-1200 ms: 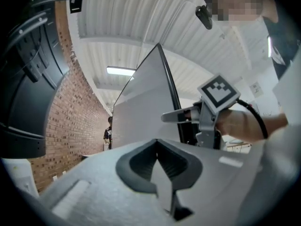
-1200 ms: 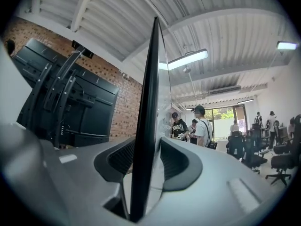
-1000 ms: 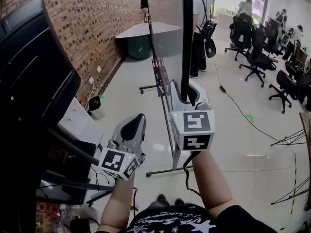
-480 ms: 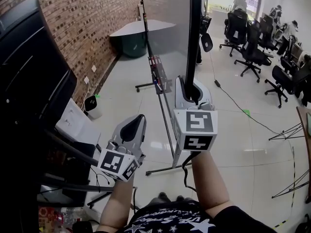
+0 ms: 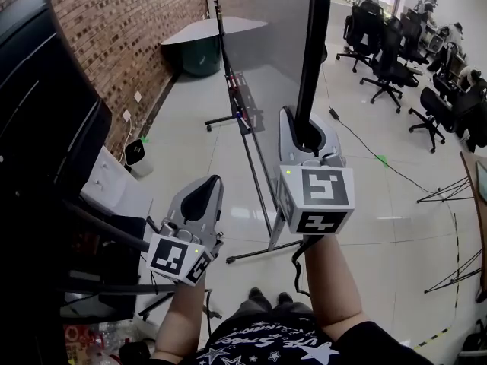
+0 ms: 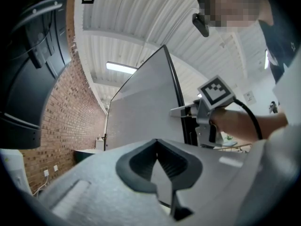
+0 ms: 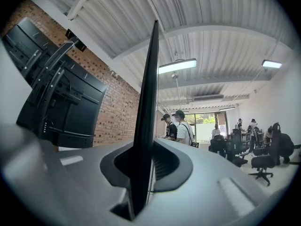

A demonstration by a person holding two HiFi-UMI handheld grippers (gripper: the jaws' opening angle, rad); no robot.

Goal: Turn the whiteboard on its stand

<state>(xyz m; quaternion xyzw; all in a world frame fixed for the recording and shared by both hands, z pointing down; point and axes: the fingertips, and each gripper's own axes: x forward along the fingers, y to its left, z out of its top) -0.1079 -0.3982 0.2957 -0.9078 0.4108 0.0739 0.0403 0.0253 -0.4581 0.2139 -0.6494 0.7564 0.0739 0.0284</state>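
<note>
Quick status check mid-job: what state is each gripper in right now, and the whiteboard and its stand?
right gripper: shut on the whiteboard's black edge frame.
left gripper: shut, nothing between its jaws, apart from the board.
whiteboard: upright on its stand, gripped at its near edge.
stand: upright, feet on the floor.

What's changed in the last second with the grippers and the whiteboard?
The right gripper has tightened its jaws onto the grey whiteboard's black frame edge, which now leans further right in the head view. The left gripper stays shut, empty and low.
</note>
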